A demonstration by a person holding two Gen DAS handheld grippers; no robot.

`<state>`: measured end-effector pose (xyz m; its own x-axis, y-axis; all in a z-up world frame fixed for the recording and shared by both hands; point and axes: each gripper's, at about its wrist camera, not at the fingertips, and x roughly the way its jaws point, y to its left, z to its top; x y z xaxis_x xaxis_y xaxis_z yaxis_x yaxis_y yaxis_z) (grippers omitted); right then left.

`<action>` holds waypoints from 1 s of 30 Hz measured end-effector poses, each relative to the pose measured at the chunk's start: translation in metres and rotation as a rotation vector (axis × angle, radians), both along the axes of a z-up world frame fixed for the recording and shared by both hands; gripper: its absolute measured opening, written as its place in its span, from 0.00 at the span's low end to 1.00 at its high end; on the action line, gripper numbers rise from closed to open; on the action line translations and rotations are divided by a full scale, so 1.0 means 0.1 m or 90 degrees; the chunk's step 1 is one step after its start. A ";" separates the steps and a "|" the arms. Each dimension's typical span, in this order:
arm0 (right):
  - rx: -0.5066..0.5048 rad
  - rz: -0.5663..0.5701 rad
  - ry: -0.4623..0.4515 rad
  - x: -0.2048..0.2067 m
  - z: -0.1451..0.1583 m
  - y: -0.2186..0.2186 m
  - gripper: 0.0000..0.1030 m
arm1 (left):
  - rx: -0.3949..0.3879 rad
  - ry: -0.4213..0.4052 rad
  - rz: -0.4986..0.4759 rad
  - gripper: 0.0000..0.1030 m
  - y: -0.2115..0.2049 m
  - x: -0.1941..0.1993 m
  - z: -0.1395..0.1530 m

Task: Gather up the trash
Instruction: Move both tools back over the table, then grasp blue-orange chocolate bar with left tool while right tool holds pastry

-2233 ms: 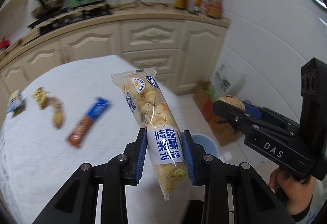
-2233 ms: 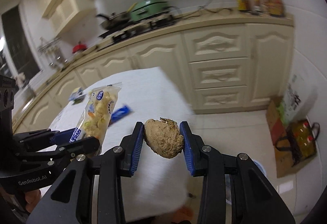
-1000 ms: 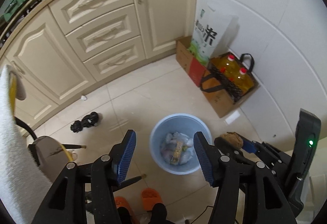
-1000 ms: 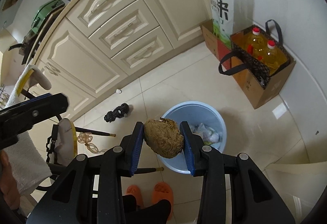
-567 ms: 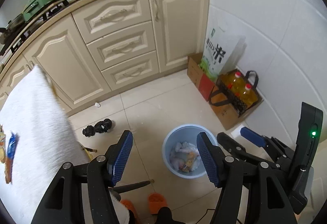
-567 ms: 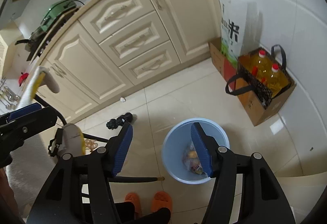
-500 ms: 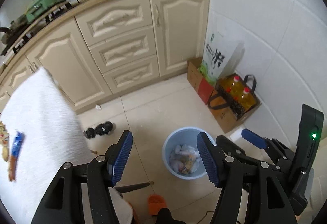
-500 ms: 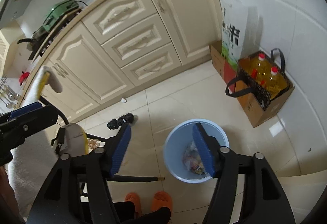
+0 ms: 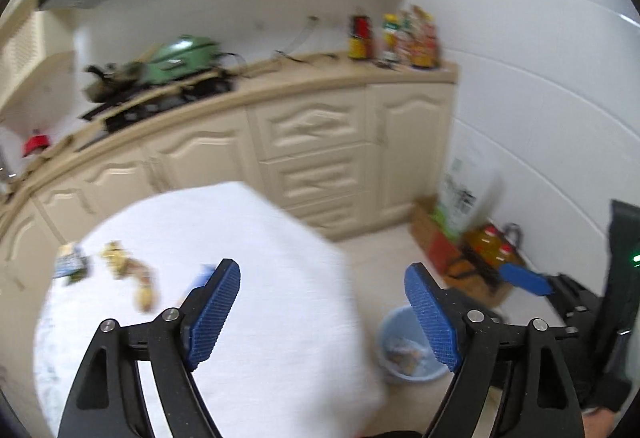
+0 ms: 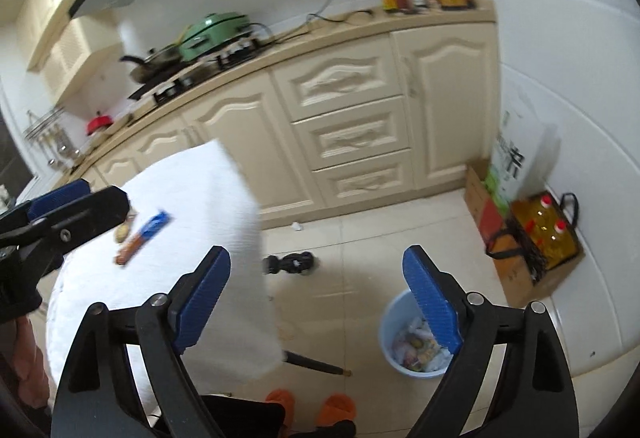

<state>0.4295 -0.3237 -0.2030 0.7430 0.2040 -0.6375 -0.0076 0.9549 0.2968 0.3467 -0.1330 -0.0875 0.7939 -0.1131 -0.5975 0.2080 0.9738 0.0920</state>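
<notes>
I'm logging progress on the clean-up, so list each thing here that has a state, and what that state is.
left gripper: open, jaws have just been opening, nothing between them.
right gripper: open, jaws have just been opening, nothing between them.
blue bin: upright on the floor, no lid, trash inside.
blue-and-brown wrapper: lying on the white table cover, not collected.
cabinet drawers: all shut.
cabinet door: shut.

walls: white tile point(image 10: 568, 50)
floor: pale glossy tiles point(image 10: 360, 238)
cabinets: cream, carved doors and drawers point(image 10: 348, 126)
counter: beige, curved point(image 9: 320, 78)
</notes>
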 end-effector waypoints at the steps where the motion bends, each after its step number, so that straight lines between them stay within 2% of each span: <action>1: -0.003 0.009 0.002 0.02 0.02 0.11 0.88 | -0.002 0.000 0.016 0.80 0.20 -0.03 -0.01; 6: -0.023 0.055 0.007 0.16 0.05 0.65 0.89 | -0.028 0.031 0.078 0.80 0.94 -0.10 -0.20; 12: -0.043 0.103 0.023 0.46 -0.04 1.25 0.89 | -0.057 0.091 0.100 0.78 1.50 0.03 -0.48; 15: -0.036 0.112 0.029 0.58 -0.10 1.38 0.89 | -0.068 0.127 0.094 0.72 1.57 0.20 -0.62; 19: -0.037 0.117 0.041 0.74 -0.18 1.46 0.89 | -0.063 0.180 0.095 0.59 1.59 0.46 -0.83; 23: -0.033 0.110 0.052 0.88 -0.27 1.46 0.90 | -0.062 0.219 0.085 0.54 1.54 0.61 -0.96; 27: -0.036 0.107 0.059 0.96 -0.33 1.49 0.90 | -0.036 0.208 0.075 0.54 1.58 0.88 -0.89; 28: -0.032 0.104 0.059 0.98 -0.33 1.49 0.90 | -0.034 0.206 0.074 0.45 1.52 0.93 -0.86; 29: -0.028 0.103 0.060 1.00 -0.33 1.49 0.90 | -0.033 0.204 0.069 0.26 1.51 0.96 -0.87; 30: -0.028 0.099 0.060 1.01 -0.33 1.50 0.90 | -0.035 0.206 0.062 0.19 1.50 0.94 -0.84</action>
